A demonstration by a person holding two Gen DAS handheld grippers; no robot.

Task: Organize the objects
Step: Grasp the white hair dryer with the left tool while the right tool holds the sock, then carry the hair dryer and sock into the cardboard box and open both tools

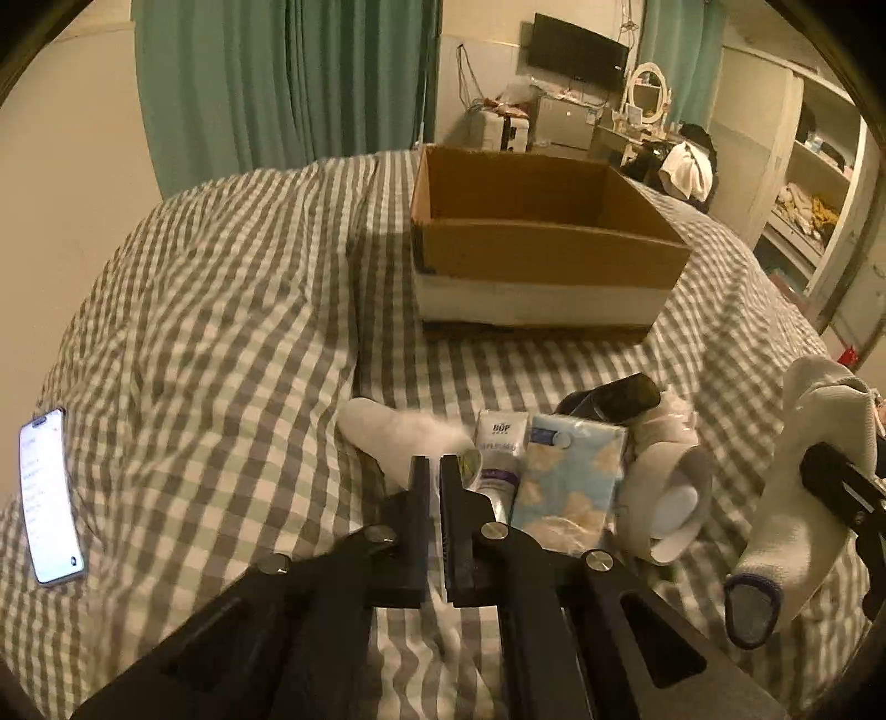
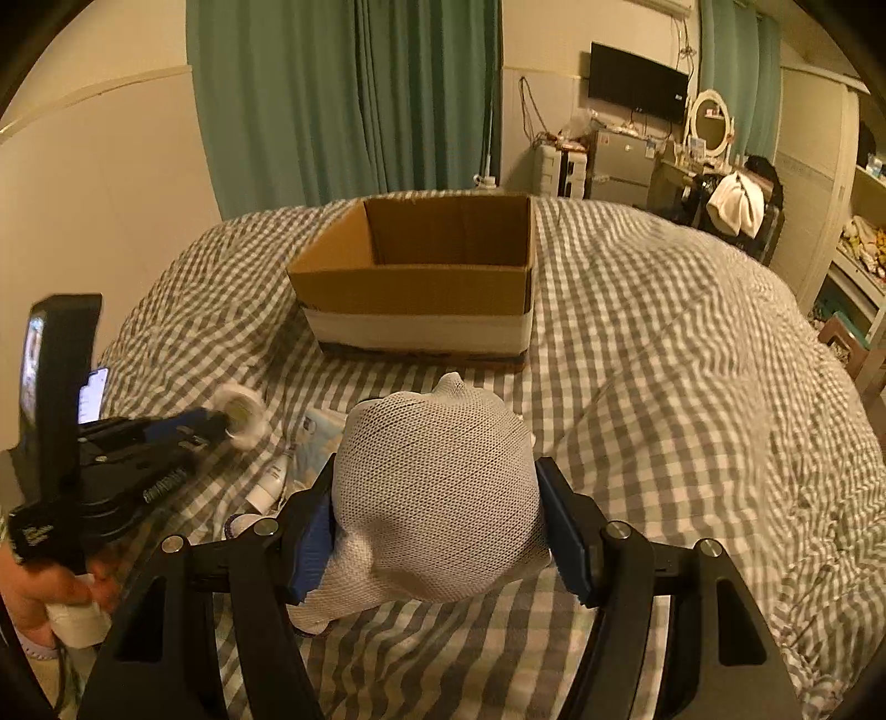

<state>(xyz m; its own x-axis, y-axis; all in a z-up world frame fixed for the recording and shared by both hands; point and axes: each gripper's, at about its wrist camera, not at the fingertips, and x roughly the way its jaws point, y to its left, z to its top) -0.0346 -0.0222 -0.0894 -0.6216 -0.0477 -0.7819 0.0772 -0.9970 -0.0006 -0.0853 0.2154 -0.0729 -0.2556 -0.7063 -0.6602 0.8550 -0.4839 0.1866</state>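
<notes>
An open cardboard box (image 1: 545, 243) stands on the checked bedspread; it also shows in the right wrist view (image 2: 421, 288). My left gripper (image 1: 434, 462) is shut, its tips at a white fluffy roll (image 1: 393, 435), which seems pinched by its edge (image 2: 241, 415). Beside it lie a BOP tube (image 1: 498, 448), a blue cloud-print packet (image 1: 570, 482), a dark object (image 1: 614, 396) and a white sock (image 1: 664, 493). My right gripper (image 2: 437, 498) is shut on a white mesh cloth bundle (image 2: 437, 487), held above the bed (image 1: 803, 487).
A lit phone (image 1: 50, 498) lies on the bedspread at the far left. Green curtains (image 1: 288, 83) hang behind the bed. A TV (image 1: 578, 50), a dresser with a mirror (image 1: 648, 94) and shelves (image 1: 814, 183) stand at the back right.
</notes>
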